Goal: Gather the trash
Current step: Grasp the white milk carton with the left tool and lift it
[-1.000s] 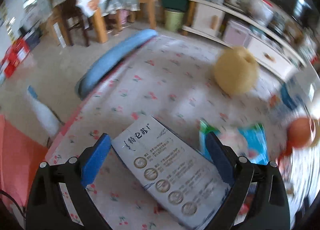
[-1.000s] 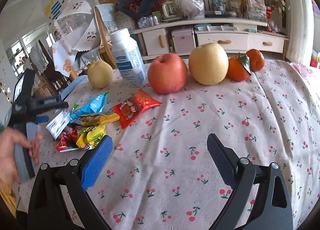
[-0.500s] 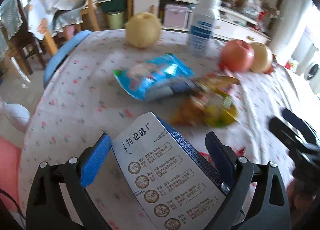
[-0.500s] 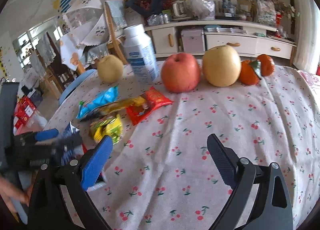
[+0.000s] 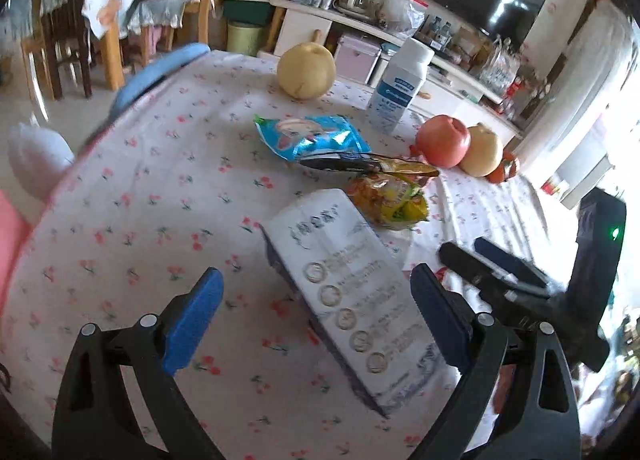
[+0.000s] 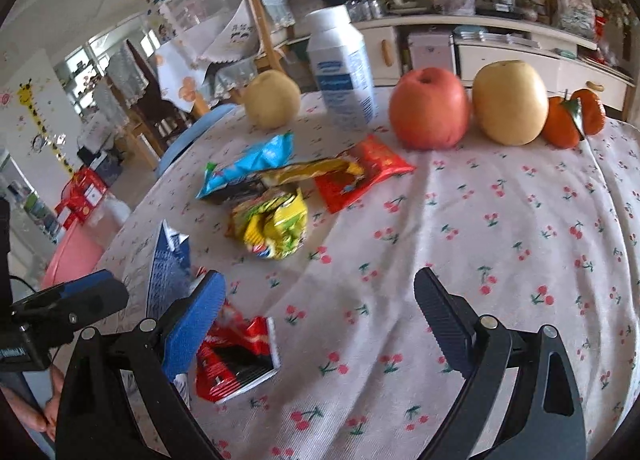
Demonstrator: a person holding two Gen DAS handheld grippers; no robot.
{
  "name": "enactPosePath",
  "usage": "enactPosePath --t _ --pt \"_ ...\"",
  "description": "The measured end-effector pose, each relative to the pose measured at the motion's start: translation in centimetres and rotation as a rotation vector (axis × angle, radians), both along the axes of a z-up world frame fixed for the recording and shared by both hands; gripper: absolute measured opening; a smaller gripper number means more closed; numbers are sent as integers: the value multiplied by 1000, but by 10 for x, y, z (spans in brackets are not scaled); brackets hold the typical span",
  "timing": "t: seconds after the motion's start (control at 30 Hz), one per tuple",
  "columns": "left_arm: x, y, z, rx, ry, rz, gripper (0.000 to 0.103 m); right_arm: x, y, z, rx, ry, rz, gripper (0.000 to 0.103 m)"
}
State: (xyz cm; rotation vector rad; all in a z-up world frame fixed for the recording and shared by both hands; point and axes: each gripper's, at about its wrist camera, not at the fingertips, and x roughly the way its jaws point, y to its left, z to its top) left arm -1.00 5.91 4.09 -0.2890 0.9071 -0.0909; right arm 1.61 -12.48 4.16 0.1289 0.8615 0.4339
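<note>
Cherry-print tablecloth (image 6: 500, 244): bare right, edge left | flattened milk carton (image 5: 352, 300) lying between spread left gripper (image 5: 316, 300) jaws, long axis pointing away | right gripper (image 6: 320, 300) spread, empty

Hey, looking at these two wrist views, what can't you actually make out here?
- Left wrist view: the print on the milk carton is motion-blurred, and whether the left tongs grip it is unclear.
- Left wrist view: the right side is washed out by window glare.
- Right wrist view: the red wrapper is partly covered by a finger of the right tongs.
- Right wrist view: the white bottle label is too small to read.
</note>
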Motion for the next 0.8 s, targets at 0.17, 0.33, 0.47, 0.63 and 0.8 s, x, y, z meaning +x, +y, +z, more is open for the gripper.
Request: enactPosePath --t 0.17,0.33,0.47,0.63,0.8 --pt "6 -7 -10 -63 24 -13 95 -10 15 2 -100 -23 55 94" --pt "16 -9 -21 -50 40 -16 95 -26 31 1 -210 -67 124 94" --pt "18 -2 -28 -114 43 -27 77 -28 32 -4 -208 -50 145 94" --pt "16 4 -28 -144 27 -40 68 -34 41 -4 -201 -47 205 94" --pt "14 14 -24 -165 11 -39 62 -40 56 -9 -204 -37 270 94"
